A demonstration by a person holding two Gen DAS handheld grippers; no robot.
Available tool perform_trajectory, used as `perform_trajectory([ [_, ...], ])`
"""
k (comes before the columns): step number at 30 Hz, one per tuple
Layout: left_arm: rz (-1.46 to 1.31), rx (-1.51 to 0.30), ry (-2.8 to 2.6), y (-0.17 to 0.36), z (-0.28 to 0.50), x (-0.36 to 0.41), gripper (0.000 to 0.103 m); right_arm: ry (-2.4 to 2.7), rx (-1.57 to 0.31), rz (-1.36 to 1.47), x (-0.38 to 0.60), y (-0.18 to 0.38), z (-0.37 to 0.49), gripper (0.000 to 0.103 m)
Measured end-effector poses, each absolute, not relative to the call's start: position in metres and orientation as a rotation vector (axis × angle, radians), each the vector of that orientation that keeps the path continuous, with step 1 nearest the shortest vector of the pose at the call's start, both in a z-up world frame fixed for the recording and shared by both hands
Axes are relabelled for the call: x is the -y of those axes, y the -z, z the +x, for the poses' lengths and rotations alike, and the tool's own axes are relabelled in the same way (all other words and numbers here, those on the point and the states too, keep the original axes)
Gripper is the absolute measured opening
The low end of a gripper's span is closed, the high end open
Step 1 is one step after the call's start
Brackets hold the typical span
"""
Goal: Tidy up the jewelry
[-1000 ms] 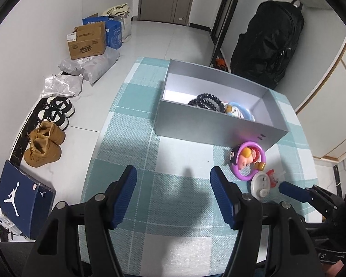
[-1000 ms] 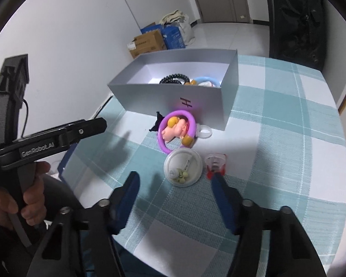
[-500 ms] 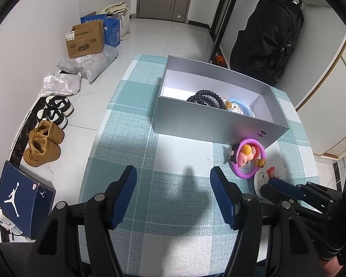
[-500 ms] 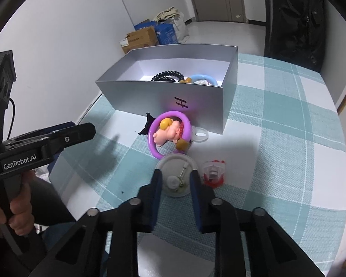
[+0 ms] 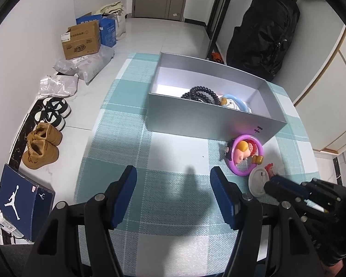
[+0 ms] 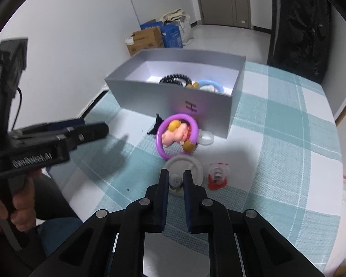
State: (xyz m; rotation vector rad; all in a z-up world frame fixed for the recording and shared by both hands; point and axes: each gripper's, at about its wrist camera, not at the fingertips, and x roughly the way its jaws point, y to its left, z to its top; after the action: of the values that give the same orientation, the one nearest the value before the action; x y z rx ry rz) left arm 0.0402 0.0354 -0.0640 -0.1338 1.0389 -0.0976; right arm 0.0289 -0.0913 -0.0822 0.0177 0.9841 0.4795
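Right wrist view has the right gripper (image 6: 174, 180) low over the table, its blue-padded fingers (image 6: 164, 185) drawn close around the small knob at the middle of a round white case (image 6: 184, 165); whether they are actually biting on it or only just beside it, I cannot tell. I would say this is the pick-up step for that case, and the next move calls for a firm squeeze and a straight lift over the near wall of the grey box (image 6: 173, 99), where a black bead bracelet (image 6: 174, 78) and a pale blue ring (image 6: 210, 84) already lie. The box looks like matte card with square corners. Just beyond the case sits a glossy purple plastic hoop (image 6: 160, 136) with a small pink doll, and beside it a little red-and-clear trinket (image 6: 216, 176). The checked tablecloth (image 6: 288, 138) is coarse woven fabric. The left gripper (image 5: 173, 196) hangs spread wide, holding nothing.
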Motion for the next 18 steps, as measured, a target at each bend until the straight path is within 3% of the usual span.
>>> perform_trajectory([
  [18,-0.041,-1.072,0.3,0.07,0.035,0.031,0.061,-0.374,-0.891,0.277,0.169,0.038,0.034,0.011],
])
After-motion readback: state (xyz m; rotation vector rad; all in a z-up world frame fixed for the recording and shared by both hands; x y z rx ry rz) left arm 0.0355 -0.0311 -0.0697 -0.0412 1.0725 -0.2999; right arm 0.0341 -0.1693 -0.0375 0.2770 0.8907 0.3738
